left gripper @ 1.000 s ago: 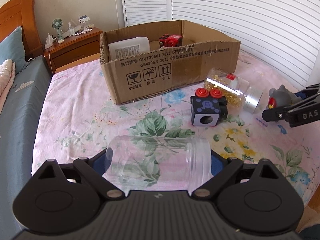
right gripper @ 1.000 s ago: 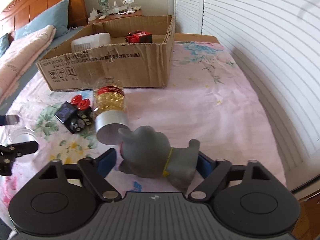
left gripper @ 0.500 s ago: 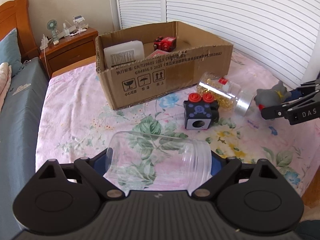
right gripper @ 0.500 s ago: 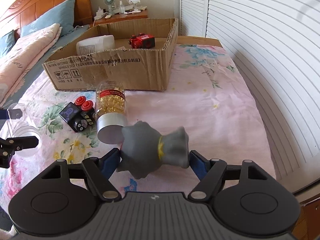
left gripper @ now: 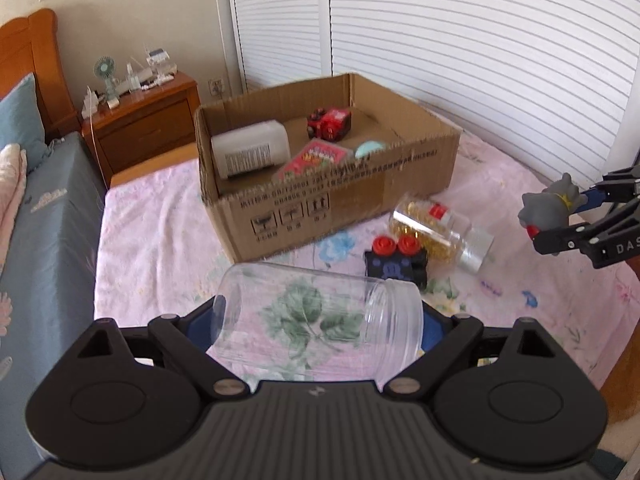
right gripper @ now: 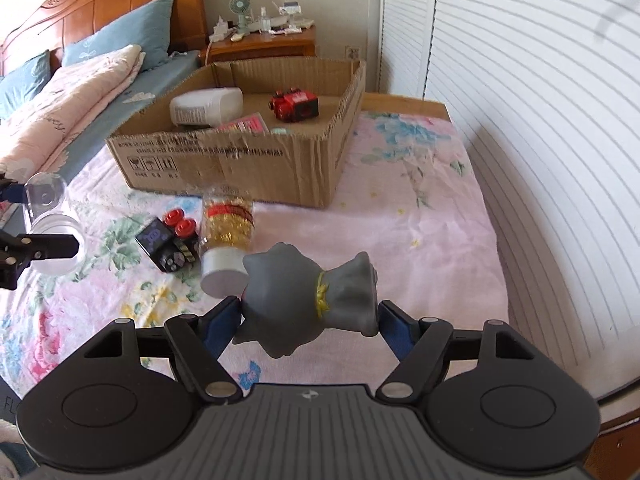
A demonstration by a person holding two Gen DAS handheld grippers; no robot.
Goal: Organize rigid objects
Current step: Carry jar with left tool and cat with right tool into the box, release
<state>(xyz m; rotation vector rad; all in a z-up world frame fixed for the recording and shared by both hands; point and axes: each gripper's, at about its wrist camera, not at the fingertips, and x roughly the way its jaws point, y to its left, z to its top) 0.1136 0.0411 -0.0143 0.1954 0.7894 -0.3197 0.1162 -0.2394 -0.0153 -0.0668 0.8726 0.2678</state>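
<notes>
My left tool (left gripper: 320, 320) grips the clear jar (left gripper: 320, 320) endwise: light, slick, probably crushable. My right tool (right gripper: 310, 312) pinches the grey toy (right gripper: 310, 300).

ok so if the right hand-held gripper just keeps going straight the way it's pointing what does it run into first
Probably the capsule bottle lying on the bedspread, just past the grey toy that the right hand-held gripper holds. The cardboard box stands beyond it. Depth is hard to judge in this fisheye view.
</notes>
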